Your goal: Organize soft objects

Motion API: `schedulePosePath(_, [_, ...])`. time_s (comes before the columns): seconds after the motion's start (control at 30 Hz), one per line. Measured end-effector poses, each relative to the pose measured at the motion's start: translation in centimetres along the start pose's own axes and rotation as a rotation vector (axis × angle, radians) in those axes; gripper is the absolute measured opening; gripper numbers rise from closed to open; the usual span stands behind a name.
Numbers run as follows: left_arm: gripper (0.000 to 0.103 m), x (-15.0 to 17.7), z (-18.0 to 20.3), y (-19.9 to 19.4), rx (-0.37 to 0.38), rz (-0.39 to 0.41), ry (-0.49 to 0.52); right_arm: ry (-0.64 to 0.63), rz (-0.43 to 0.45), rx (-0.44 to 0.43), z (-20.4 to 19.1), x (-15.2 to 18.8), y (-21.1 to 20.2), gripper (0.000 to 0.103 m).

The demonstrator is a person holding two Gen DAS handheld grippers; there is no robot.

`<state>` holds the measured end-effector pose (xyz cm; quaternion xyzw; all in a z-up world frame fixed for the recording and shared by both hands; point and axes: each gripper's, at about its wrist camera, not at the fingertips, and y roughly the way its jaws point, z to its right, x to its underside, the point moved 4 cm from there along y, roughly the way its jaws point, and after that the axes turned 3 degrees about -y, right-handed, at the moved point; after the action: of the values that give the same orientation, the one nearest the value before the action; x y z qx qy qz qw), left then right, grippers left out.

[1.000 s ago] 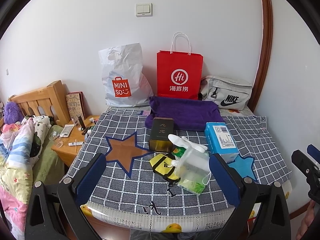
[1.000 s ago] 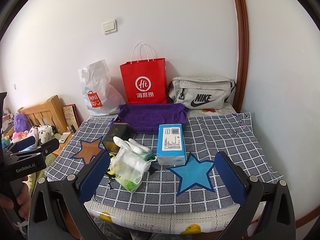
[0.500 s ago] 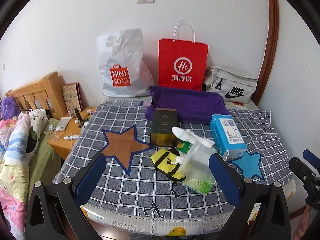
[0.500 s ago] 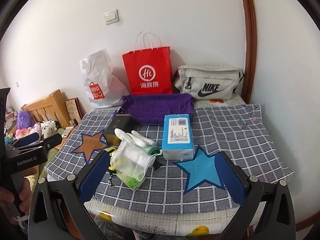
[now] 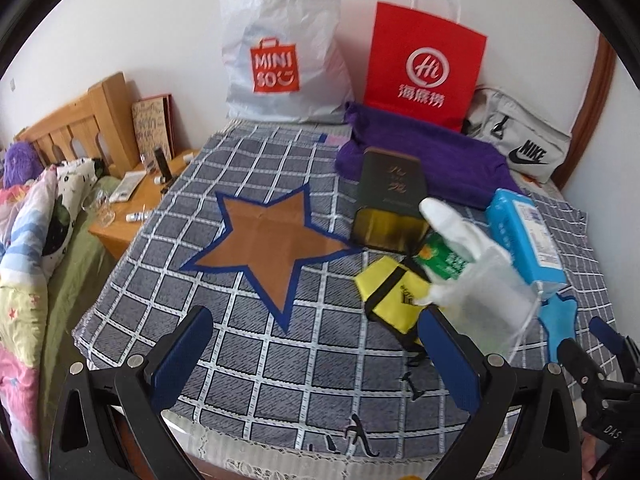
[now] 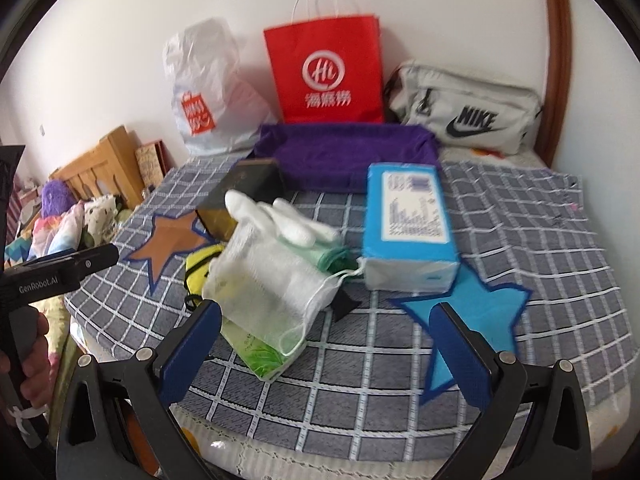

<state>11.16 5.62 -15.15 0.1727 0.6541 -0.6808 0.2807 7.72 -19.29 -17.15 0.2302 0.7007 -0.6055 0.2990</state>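
A heap lies on the checked cloth (image 5: 256, 352): a white mesh pouch (image 6: 276, 284) with white gloves (image 6: 280, 216) on top, a yellow pouch (image 5: 394, 292), a green packet (image 5: 444, 258) and a dark tin box (image 5: 390, 192). To the right of the heap is a blue tissue pack (image 6: 408, 216), and behind it a folded purple towel (image 6: 348, 152). My left gripper (image 5: 316, 360) is open over the cloth between the brown star (image 5: 272, 240) and the heap. My right gripper (image 6: 326, 346) is open just in front of the mesh pouch. Nothing is between either pair of fingers.
Against the wall stand a white Miniso bag (image 5: 276, 48), a red paper bag (image 5: 424, 68) and a grey Nike bag (image 6: 468, 112). A blue star (image 6: 468, 312) marks the cloth on the right. To the left are a wooden nightstand (image 5: 132, 208) and bedding (image 5: 24, 248).
Both grippers have moved forward and lower toward the cloth; the heap looks larger. The left one has swung toward the brown star. Both stay open.
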Motion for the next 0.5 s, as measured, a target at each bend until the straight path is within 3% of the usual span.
schedulePosePath(0.13, [0.103, 0.5, -1.1, 2.3, 0.006, -0.043, -0.021, 0.015, -0.061, -0.026, -0.4, 0.8, 4.0, 0.1])
schedulePosePath(0.27, [0.103, 0.6, -1.6, 3.5, 0.027, -0.064, -0.028, 0.045, -0.106, -0.061, -0.2, 1.3, 6.5, 0.089])
schedulePosePath(0.43, [0.103, 0.6, -1.3, 4.6, 0.059, -0.073, -0.024, 0.08, -0.149, -0.125, -0.1, 2.0, 8.8, 0.067])
schedulePosePath(0.5, [0.103, 0.7, -1.2, 5.0, 0.067, -0.079, -0.019, 0.068, -0.144, -0.147, -0.4, 2.2, 9.0, 0.045])
